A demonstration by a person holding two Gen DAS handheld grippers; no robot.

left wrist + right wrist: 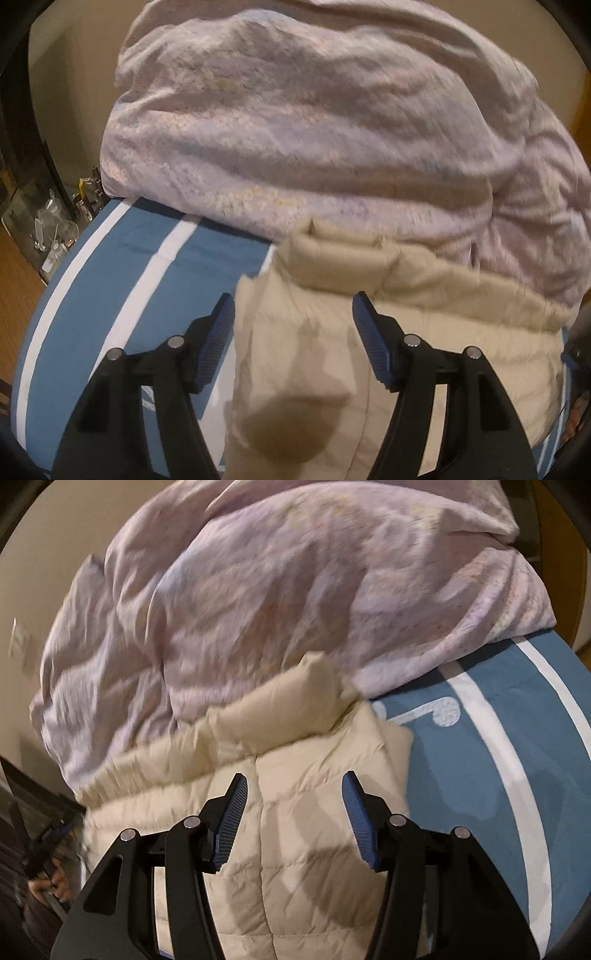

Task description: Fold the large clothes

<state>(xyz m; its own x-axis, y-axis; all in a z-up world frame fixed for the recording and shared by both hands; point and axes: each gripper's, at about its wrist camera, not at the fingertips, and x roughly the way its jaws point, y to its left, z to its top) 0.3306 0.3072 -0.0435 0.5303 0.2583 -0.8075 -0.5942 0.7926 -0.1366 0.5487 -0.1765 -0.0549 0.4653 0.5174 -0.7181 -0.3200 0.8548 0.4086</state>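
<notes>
The cream puffer jacket (280, 812) lay at the bottom centre of the frame on the blue striped bedsheet (480, 794). The left gripper (293, 332) and right gripper (293, 808) hung agape above it, clasping nothing. Best to pinch matching edges, then fold evenly.

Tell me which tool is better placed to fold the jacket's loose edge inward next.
Probably the right tool. It hangs open over the jacket with the jacket's free side edge close beside it on the blue sheet. The left tool, also open, sits over the sleeve end.
</notes>
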